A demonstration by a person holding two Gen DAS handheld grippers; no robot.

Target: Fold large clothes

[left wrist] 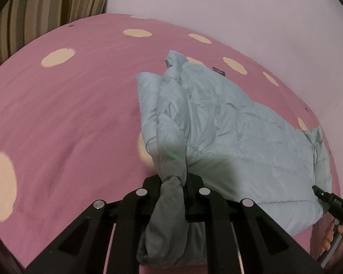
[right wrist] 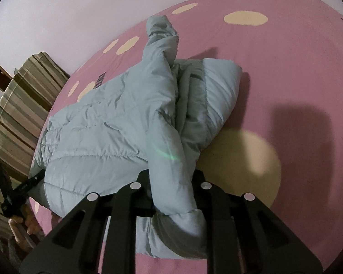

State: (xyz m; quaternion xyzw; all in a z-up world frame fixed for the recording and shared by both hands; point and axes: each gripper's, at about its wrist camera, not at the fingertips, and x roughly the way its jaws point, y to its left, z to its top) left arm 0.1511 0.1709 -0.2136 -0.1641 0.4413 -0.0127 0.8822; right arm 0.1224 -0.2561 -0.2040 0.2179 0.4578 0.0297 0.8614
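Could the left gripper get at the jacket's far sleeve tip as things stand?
Probably not right now: the left gripper is shut on a bunched part of the jacket, so it would have to release first. The sleeve tip itself lies uncovered on the bedspread.

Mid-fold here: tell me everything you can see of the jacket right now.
The jacket is pale blue-grey, quilted and puffy, with a slightly shiny shell. It lies rumpled and partly folded on the pink spotted bedspread. The left hand-held gripper and right hand-held gripper each pinch a bunched part of it.
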